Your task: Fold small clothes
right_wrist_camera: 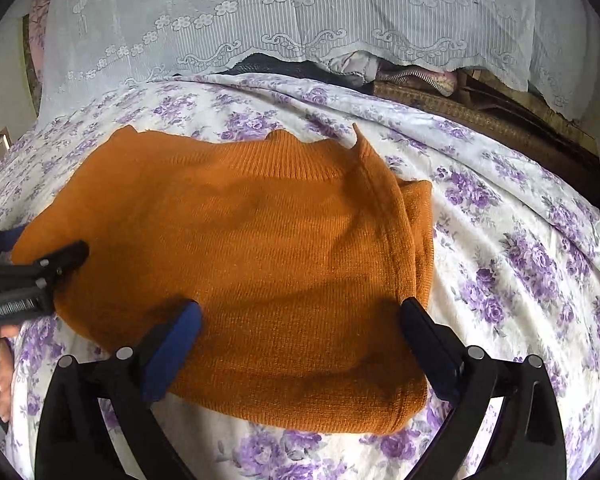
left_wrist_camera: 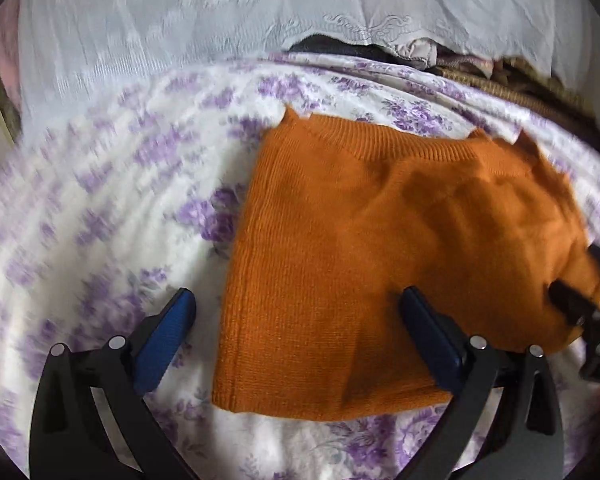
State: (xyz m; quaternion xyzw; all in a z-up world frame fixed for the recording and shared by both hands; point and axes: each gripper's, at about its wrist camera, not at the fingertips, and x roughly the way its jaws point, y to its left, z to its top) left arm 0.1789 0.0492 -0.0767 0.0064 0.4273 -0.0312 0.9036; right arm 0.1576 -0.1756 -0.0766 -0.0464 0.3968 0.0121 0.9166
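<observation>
Jaws spread on both grippers, angled down over orange sweater (right_wrist_camera: 236, 248)

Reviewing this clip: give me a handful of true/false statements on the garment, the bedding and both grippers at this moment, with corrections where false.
1. The orange knit sweater lies on a floral sheet. True.
2. The right gripper is clamped on the sweater. False: its jaws stand wide open over the knit.
3. The left gripper is open. True.
4. The sweater is spread out full length, sleeves outstretched. False: it is folded into a compact shape, layers showing at its right edge.
5. A white lace curtain hangs behind the bed. True.
</observation>
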